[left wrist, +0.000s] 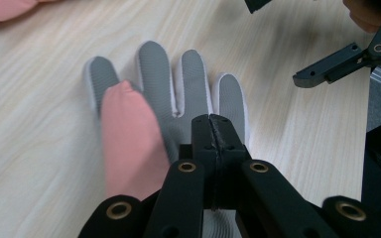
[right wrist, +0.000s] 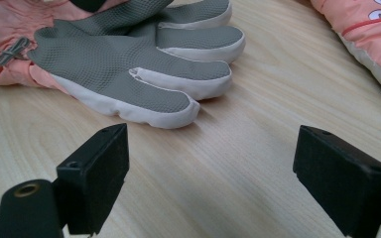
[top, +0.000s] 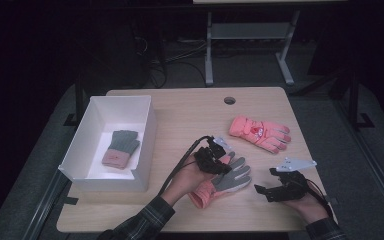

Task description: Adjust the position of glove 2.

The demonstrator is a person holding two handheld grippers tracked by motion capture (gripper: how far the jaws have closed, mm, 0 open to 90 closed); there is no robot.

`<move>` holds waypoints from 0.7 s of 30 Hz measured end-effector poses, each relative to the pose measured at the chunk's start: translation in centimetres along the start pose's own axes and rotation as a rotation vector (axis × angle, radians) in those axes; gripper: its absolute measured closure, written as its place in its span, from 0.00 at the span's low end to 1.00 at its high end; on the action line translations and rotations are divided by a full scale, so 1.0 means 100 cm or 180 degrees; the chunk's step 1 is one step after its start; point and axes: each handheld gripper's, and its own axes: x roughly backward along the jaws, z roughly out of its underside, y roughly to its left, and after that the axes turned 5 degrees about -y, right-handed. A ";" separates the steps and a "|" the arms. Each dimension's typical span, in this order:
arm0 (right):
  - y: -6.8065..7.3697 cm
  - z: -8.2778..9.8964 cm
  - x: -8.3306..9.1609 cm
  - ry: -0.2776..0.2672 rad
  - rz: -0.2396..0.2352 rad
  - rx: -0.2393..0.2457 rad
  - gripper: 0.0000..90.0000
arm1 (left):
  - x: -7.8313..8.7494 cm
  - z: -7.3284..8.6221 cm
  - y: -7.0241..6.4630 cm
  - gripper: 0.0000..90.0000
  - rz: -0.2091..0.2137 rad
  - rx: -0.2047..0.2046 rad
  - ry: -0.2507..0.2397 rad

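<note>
A pink glove with a grey grip palm [top: 228,180] lies palm up on the wooden table near its front edge. My left gripper [top: 223,169] is over that palm [left wrist: 154,74], jaws pressed together [left wrist: 211,121]; I cannot tell whether fabric is pinched between them. The right gripper [top: 265,182] rests on the table to the right of the glove, open. Its two jaws [right wrist: 213,148] stand wide apart with bare table between them, a short way from the glove's fingertips [right wrist: 168,106]. A second pink glove [top: 260,132] lies back up farther away.
A white box [top: 105,177] stands at the table's left with a grey and pink knitted glove [top: 121,148] inside. A round cable hole [top: 229,100] sits near the far edge. Bare wood lies between the two pink gloves.
</note>
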 end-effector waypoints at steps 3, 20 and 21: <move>0.000 0.000 0.001 0.0006 0.0014 -0.0021 0.16 | 0.011 0.004 0.004 1.00 -0.0036 0.0021 -0.0031; -0.010 -0.012 0.004 -0.0151 0.0155 -0.0136 0.51 | 0.047 0.046 0.023 0.62 -0.0323 0.0206 -0.0099; -0.012 -0.014 0.003 -0.0164 0.0166 -0.0160 0.54 | 0.048 0.048 0.024 0.58 -0.0333 0.0194 -0.0084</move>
